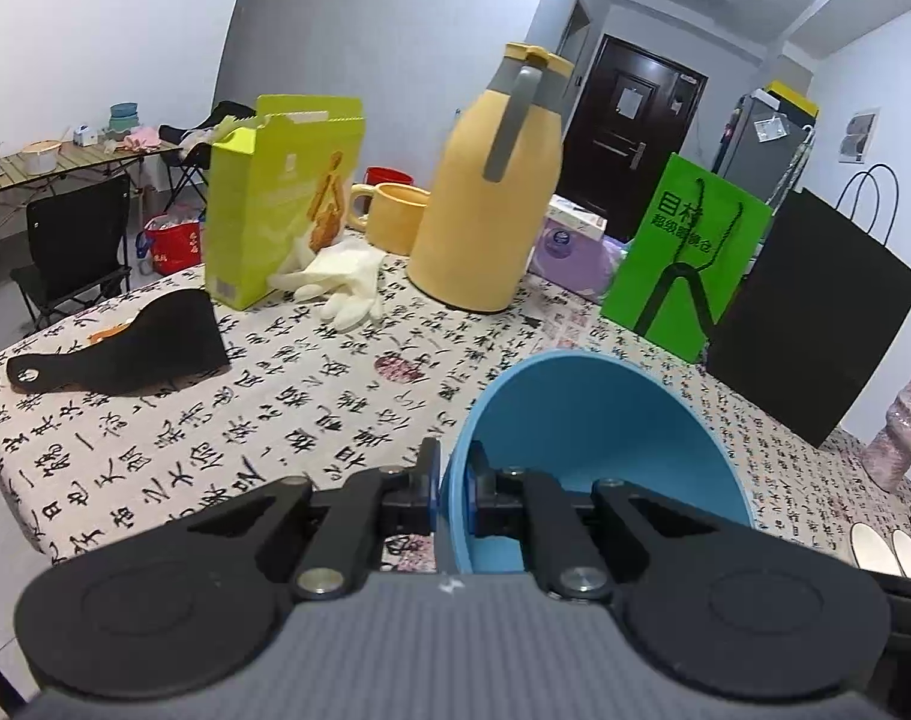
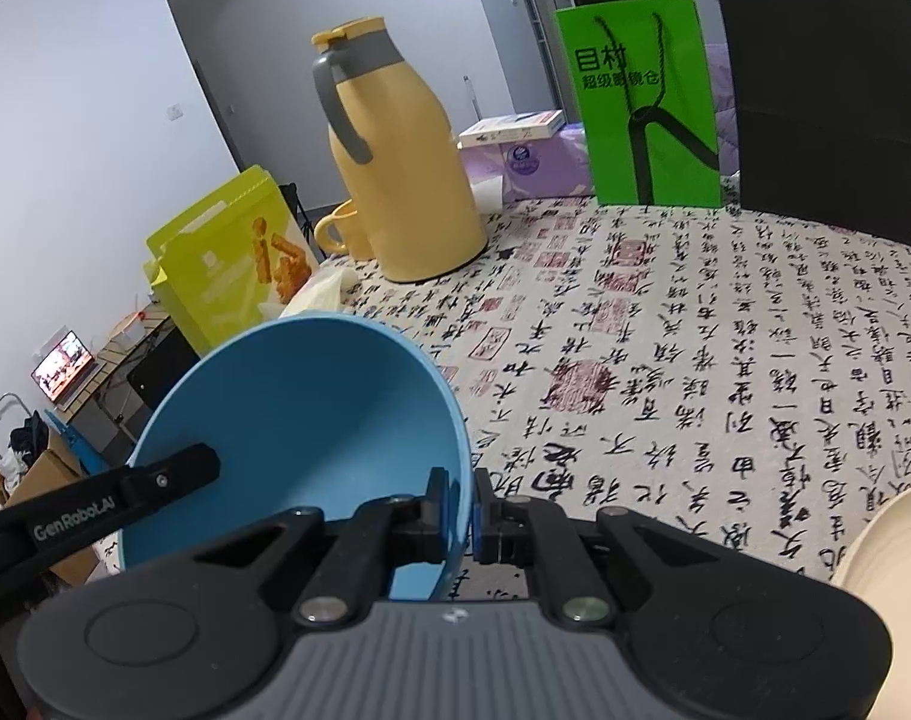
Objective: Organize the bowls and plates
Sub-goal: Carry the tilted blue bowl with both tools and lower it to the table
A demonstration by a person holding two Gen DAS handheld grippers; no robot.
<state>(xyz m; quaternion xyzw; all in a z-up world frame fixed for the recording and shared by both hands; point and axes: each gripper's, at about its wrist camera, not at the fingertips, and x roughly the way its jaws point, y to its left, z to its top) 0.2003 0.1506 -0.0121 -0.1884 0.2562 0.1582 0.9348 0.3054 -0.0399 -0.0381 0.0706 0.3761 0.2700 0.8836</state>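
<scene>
Nearest the cameras, one blue bowl [image 1: 605, 432] is held above the desk [image 1: 311, 396], tipped on its side so its smooth, plain inside faces forward. The left claw [image 1: 453, 489] is clenched on one part of the rim, one pad inside the wall and one outside. The right claw [image 2: 460, 513] is clamped the same way on the opposite part of the rim, and the tip of the left claw shows at the bowl's far edge in the right wrist view. A cream plate [image 2: 887, 546] sits at the right wrist view's lower right edge; only part of it shows.

Beyond the bowl the calligraphy-printed cloth lies bare across the middle of the desk. A black scoop-shaped tool [image 1: 131, 348] lies toward the left edge. Farther back stand one yellow jug [image 1: 491, 204], one yellow mug [image 1: 389, 216], one yellow-green box [image 1: 275, 198], white gloves [image 1: 341, 282], one green bag [image 1: 689, 264] and one black bag [image 1: 815, 324].
</scene>
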